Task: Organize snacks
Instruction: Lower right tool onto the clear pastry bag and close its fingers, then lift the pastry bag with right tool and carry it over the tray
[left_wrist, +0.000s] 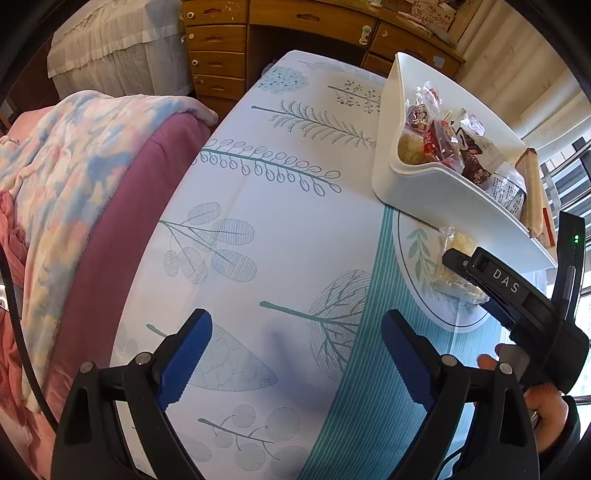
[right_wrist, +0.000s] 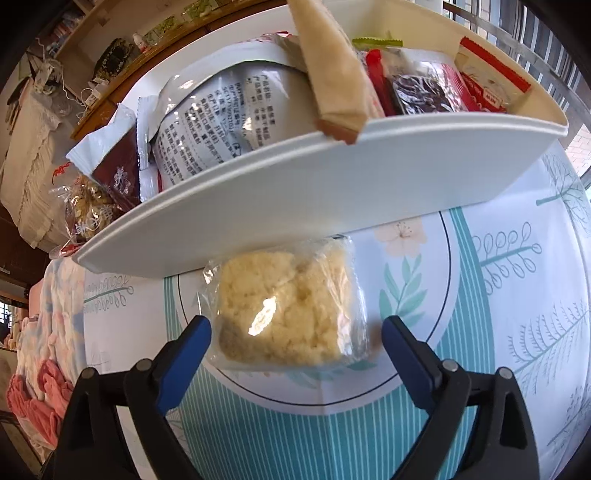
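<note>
A pale crumbly cake in a clear wrapper (right_wrist: 288, 314) lies on the leaf-print tablecloth (right_wrist: 517, 295), just in front of a white bin (right_wrist: 295, 192). My right gripper (right_wrist: 297, 325) points down over it, open, a blue pad on each side and neither pressing the wrapper. The bin holds several snacks: a silver printed packet (right_wrist: 221, 110), a long tan bar (right_wrist: 332, 74) and a dark brown piece in clear wrap (right_wrist: 424, 92). My left gripper (left_wrist: 297, 317) hangs open over bare tablecloth, nothing between its pads. In the left wrist view the cake (left_wrist: 458, 254) lies beside the bin (left_wrist: 424, 184).
A bed with a pink and blue blanket (left_wrist: 74, 166) runs along the table's left edge. Wooden drawers (left_wrist: 218, 48) stand behind the table. A person's hand (left_wrist: 546, 406) holds the black housing marked DAS (left_wrist: 506, 284) at the right.
</note>
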